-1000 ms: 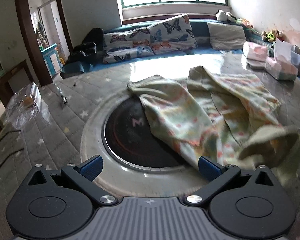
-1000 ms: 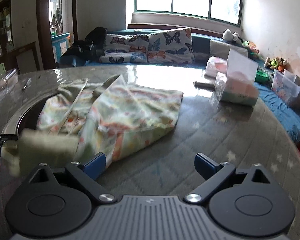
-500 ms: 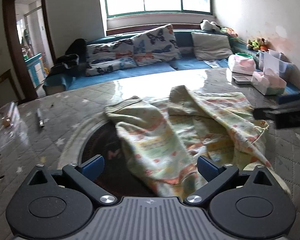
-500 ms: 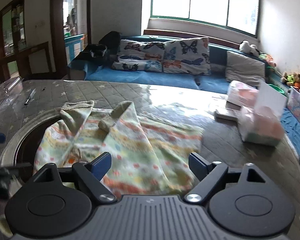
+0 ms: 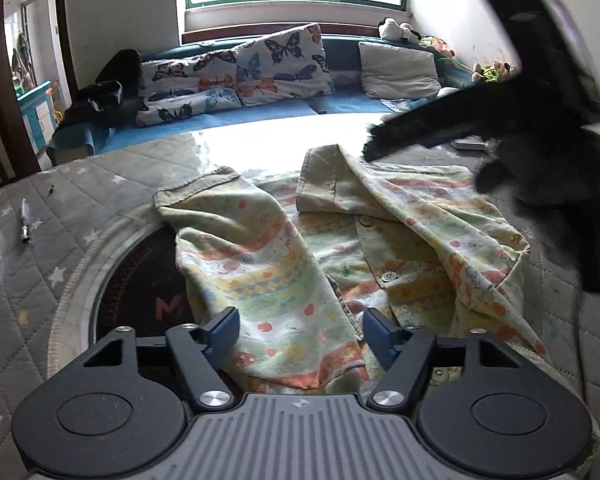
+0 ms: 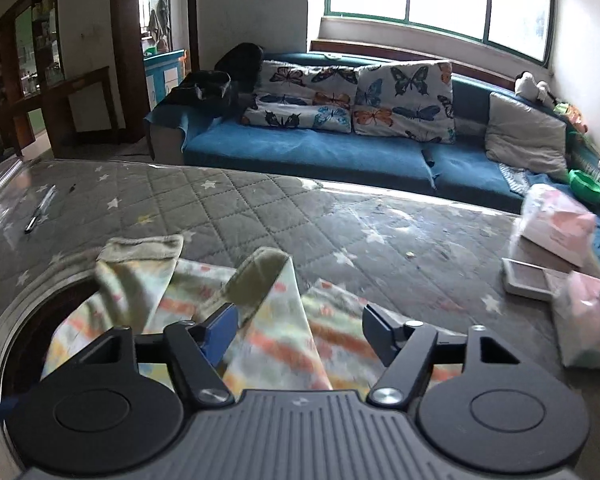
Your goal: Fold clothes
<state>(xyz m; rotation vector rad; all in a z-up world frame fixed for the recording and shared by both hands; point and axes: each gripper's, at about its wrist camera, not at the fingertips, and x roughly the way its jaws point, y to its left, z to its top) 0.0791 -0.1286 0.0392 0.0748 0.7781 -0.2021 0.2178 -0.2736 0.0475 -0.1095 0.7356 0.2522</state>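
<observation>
A pale child's garment (image 5: 300, 248) with orange, yellow and green print and buttons lies crumpled on the grey quilted table (image 5: 100, 184), partly over a round black inset (image 5: 140, 280). My left gripper (image 5: 300, 332) hovers at its near edge, jaws closing, with a sleeve lying between and under the blue pads; they do not press it. The right gripper (image 5: 520, 112) shows as a dark blur at the upper right of the left wrist view. In its own view my right gripper (image 6: 298, 330) is over the garment (image 6: 260, 320), jaws closing, a raised fold between the pads, not pinched.
A pen (image 6: 40, 214) lies on the table at the left. Pink tissue packs (image 6: 556, 228) and a flat white box (image 6: 528, 280) sit at the right. A blue sofa (image 6: 340, 152) with butterfly cushions runs behind the table.
Both grippers have moved in over the garment and their jaws have narrowed. The right gripper has swung across and now looms at the upper right of the left wrist view.
</observation>
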